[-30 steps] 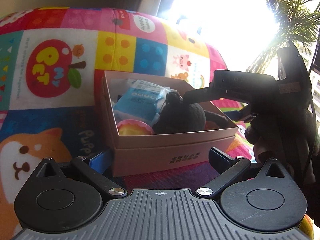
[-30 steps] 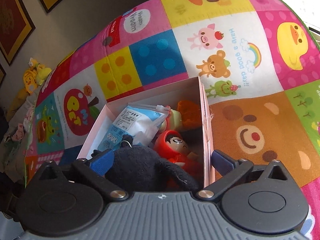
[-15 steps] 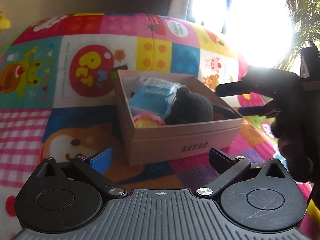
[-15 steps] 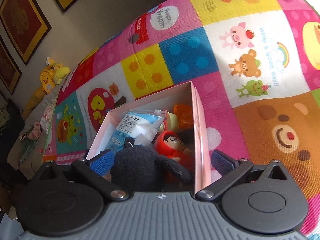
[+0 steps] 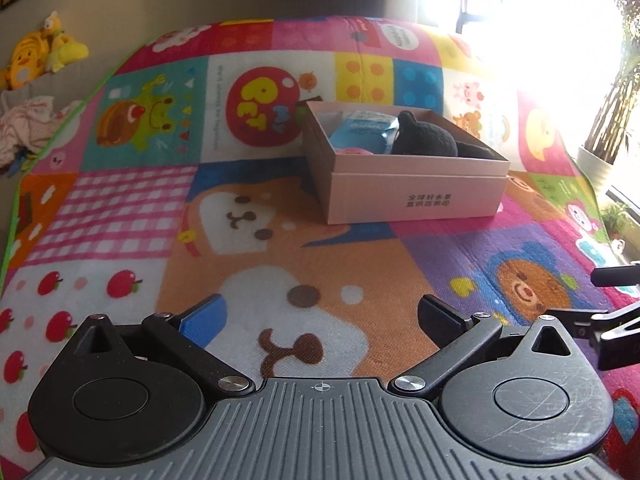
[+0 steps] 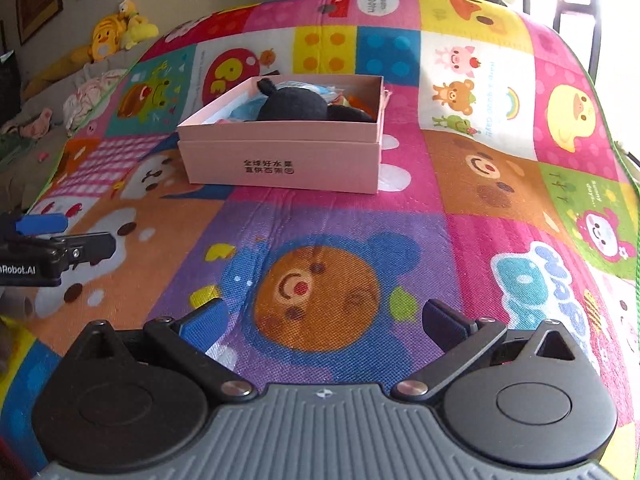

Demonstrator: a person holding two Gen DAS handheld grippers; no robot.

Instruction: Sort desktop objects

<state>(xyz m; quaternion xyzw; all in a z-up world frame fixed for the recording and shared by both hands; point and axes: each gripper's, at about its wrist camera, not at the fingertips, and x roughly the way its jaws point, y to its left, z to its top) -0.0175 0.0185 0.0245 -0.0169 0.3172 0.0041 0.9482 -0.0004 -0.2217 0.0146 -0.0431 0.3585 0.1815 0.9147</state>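
A pink cardboard box [image 5: 416, 196] [image 6: 280, 160] stands on the colourful play mat, well ahead of both grippers. Inside it lie a black plush toy [image 5: 424, 140] [image 6: 292, 106], a blue-and-white packet [image 5: 360, 130] and other small items, mostly hidden by the box wall. My left gripper [image 5: 320, 316] is open over the mat with nothing between its fingers. My right gripper [image 6: 320, 320] is open too, above the bear print, holding nothing. Each gripper shows at the edge of the other's view.
The play mat [image 6: 480, 160] covers the whole surface. Yellow plush toys [image 5: 36, 56] [image 6: 116, 36] and crumpled cloth [image 5: 24, 128] lie beyond its left edge by the wall. A potted plant [image 5: 612, 120] stands at the bright window on the right.
Both grippers have drawn back from the box, which now sits farther away. The right gripper, earlier right over the black plush, is now clear of the box and open.
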